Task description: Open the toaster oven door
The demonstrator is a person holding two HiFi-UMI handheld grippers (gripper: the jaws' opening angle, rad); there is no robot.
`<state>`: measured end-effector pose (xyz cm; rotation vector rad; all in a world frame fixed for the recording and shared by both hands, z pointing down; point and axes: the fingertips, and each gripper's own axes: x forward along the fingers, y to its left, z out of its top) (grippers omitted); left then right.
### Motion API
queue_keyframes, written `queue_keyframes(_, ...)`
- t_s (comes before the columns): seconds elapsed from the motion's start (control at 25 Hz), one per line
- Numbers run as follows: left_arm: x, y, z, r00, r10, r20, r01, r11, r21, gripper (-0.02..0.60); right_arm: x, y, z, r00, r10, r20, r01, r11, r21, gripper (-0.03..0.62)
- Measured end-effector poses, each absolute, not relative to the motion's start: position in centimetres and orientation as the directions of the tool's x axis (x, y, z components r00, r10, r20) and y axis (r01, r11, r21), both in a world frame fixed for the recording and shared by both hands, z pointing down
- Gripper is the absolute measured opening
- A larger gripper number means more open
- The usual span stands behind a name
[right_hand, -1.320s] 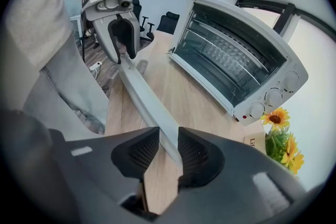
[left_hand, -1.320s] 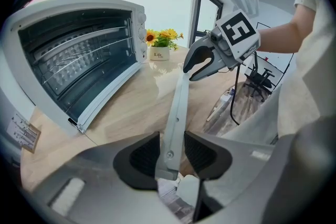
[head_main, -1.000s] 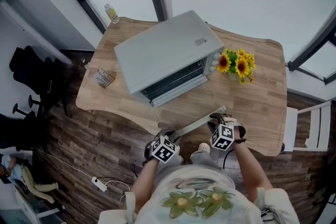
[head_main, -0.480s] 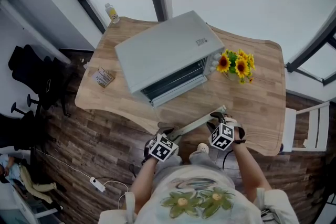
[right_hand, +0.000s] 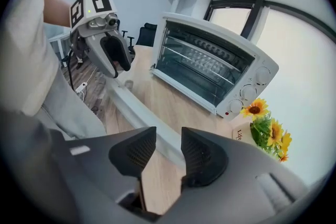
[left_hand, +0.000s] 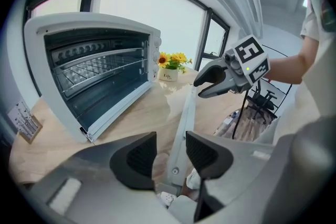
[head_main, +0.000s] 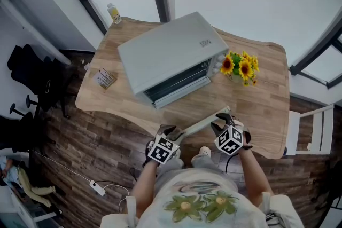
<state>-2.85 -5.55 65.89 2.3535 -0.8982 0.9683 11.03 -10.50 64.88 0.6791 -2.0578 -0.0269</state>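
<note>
The grey toaster oven [head_main: 165,50] stands on the wooden table [head_main: 267,99] with its glass door swung down flat. The door's handle bar [head_main: 200,125] lies near the table's front edge. My left gripper [head_main: 170,132] is at the bar's left end and my right gripper [head_main: 222,121] at its right end. The jaws of both have just been opening. In the left gripper view the bar [left_hand: 184,123] runs up through the gap of the left gripper [left_hand: 170,152], with the pads clear of it. The right gripper [right_hand: 168,152] hangs above the bar [right_hand: 136,107] with nothing clamped.
A pot of sunflowers [head_main: 240,65] stands right of the oven. A small box [head_main: 105,79] lies at the table's left edge and a bottle [head_main: 113,13] at its far left corner. A white chair [head_main: 315,131] is at the right, a power strip [head_main: 99,187] on the floor.
Both grippers have lifted a little from the handle bar and their jaws stand wider. The door stays down.
</note>
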Motion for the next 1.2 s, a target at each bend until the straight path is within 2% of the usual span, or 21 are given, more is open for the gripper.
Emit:
queue_keyframes(0.32, -2.9, -6.5, 64.0, 0.551, -0.448, 0.704, -0.720, -0.682, 0.129, 0.170, 10.1, -11.3, 62.6, -0.444, -0.520, 0.730, -0.498, 0.820, 0.281, 0.125)
queue_keyframes(0.44, -3.1, -6.3, 64.9, 0.525, -0.433, 0.732, -0.722, -0.682, 0.114, 0.170, 9.8, -11.3, 63.2, -0.450, -0.492, 0.745, -0.480, 0.837, 0.262, 0.102)
queue_keyframes(1.2, -2.2, -3.9, 69.8, 0.491, -0.350, 0.798, -0.716, -0.684, 0.141, 0.170, 10.3, -10.1, 68.7, -0.375, -0.396, 0.838, -0.449, 0.868, 0.210, 0.097)
